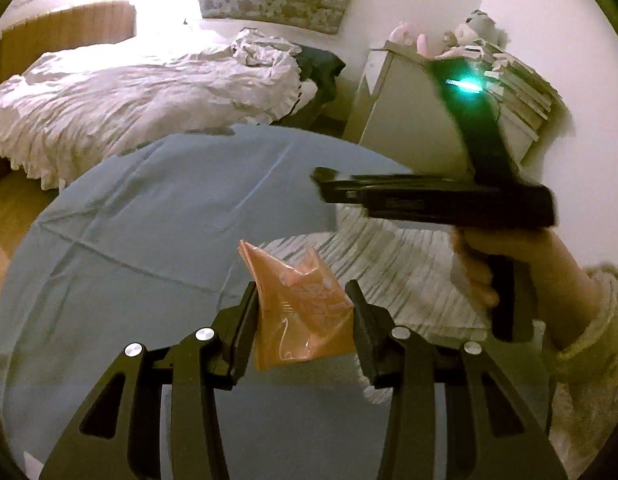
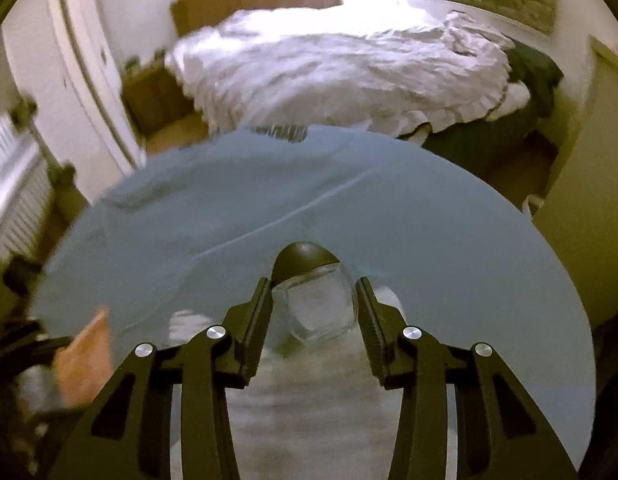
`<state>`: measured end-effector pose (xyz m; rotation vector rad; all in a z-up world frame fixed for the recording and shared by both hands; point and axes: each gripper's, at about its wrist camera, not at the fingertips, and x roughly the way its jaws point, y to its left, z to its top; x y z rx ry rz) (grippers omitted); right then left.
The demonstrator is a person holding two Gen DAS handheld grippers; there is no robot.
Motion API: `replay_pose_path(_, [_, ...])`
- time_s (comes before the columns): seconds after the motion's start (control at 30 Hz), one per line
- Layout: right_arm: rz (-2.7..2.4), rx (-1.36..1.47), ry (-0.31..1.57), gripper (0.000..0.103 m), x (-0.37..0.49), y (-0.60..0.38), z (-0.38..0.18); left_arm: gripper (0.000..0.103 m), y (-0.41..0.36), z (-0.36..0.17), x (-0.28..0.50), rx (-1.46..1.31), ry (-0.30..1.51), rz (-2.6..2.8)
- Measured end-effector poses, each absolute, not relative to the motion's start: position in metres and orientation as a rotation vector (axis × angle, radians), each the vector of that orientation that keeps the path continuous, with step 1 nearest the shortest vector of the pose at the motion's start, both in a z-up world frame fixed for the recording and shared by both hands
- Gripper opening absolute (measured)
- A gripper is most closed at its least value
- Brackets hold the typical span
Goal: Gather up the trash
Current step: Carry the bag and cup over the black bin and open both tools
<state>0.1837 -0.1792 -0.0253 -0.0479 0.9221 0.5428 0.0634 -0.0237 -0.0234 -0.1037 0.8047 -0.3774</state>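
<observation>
- Left gripper (image 1: 305, 308): narrowed onto one crumpled orange plastic bag (image 1: 299, 312), held above the blue sheet (image 1: 149, 240). The bag touches the left finger (image 1: 245, 320); contact on the other side looks light.
- Right gripper (image 2: 314, 308): fingers narrowed either side of one clear glass jar with a dark lid (image 2: 315, 300). Both pads appear to touch the glass, so I judge it gripped; the jar lies tilted, lid pointing away.
- Risk, bag: thin film crushes and slides; a pinch on a loose fold could let it slip out during carrying.
- Risk, jar: smooth curved glass held off-centre may twist or drop; a fall beyond the sheet could break it.
- Risk, collision: the right gripper and the person's hand (image 1: 481, 268) sit just beside the left one; crossing paths could knock either item loose.
- Count: two grippers, one bag, one jar, one blue sheet, one striped cloth (image 1: 389, 264) under the work area, one bed (image 1: 149, 88) behind.
- No bin is visible in either view.
</observation>
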Motion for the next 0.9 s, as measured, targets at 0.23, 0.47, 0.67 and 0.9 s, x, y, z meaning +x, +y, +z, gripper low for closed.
replay_pose_path(0.23, [0.458, 0.302, 0.783, 0.042, 0.125, -0.322, 0.010, 0.043, -0.067, 0.006, 0.069, -0.078, 0.727, -0.463])
replay_pose_path(0.47, [0.172, 0.519, 0.570, 0.042, 0.048, -0.484, 0.020, 0.043, -0.163, 0.032, 0.080, -0.047, 0.652, -0.650])
replay_pose_path(0.67, [-0.010, 0.644, 0.477, 0.042, 0.011, -0.559, -0.003, 0.043, -0.248, 0.031, 0.086, -0.028, 0.646, -0.808])
replay_pose_path(0.9, [-0.085, 0.694, 0.412, 0.042, -0.010, -0.602, -0.023, 0.043, -0.325, 0.013, 0.102, 0.018, 0.690, -0.876])
